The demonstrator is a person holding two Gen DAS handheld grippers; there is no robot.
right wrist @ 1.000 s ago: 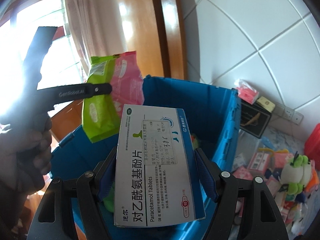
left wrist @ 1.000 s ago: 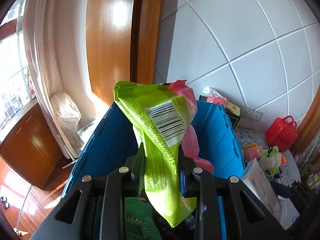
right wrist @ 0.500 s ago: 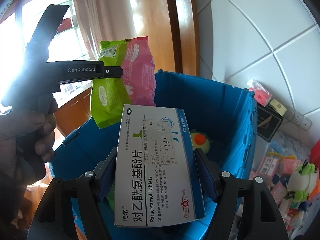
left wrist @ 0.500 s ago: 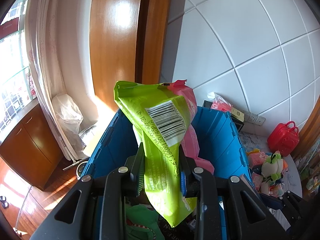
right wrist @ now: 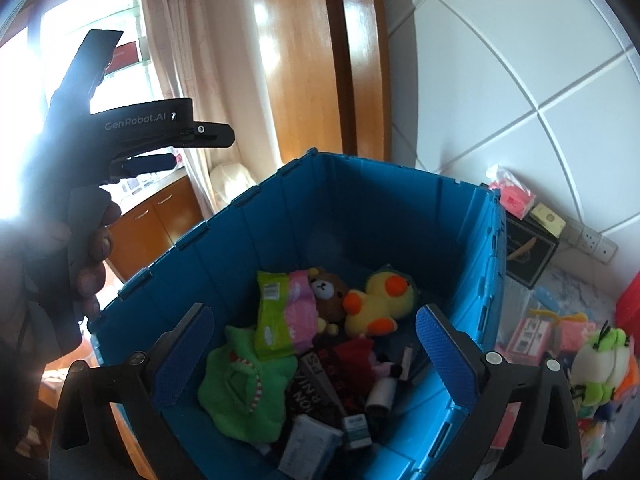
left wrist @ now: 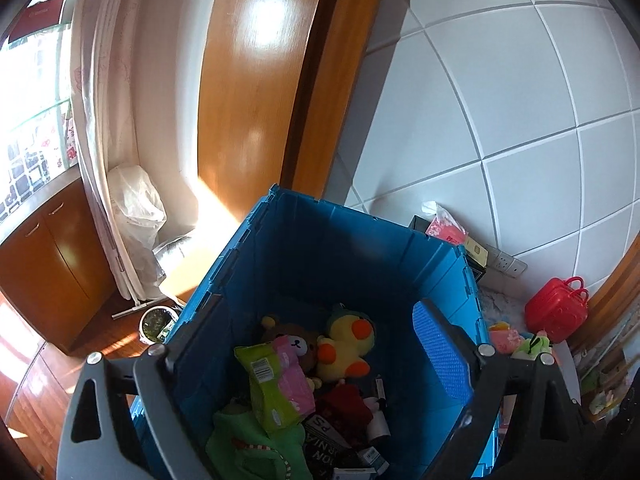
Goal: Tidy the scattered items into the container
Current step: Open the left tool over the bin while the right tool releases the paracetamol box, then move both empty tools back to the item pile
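The blue crate (left wrist: 340, 236) (right wrist: 360, 196) stands below both grippers. My left gripper (left wrist: 316, 344) is open and empty above it; it also shows in the right wrist view (right wrist: 188, 148). My right gripper (right wrist: 316, 344) is open and empty above the crate. The green and pink snack packet (left wrist: 276, 384) (right wrist: 280, 316) lies inside on a brown bear plush (right wrist: 326, 290), beside a yellow duck plush (left wrist: 346, 340) (right wrist: 380, 300). The white paracetamol box (right wrist: 308, 446) lies at the crate's near side, with a green cloth (right wrist: 240, 392) and several other items.
To the right of the crate lie a red toy case (left wrist: 556, 308), a green frog plush (right wrist: 600, 356), pink packets (right wrist: 516, 196) and a black box (right wrist: 528, 252) against the tiled wall. A curtain and wooden cabinet (left wrist: 44, 256) stand left.
Both grippers opened. The snack packet dropped from the left gripper and the paracetamol box from the right, and both now lie in the crate.
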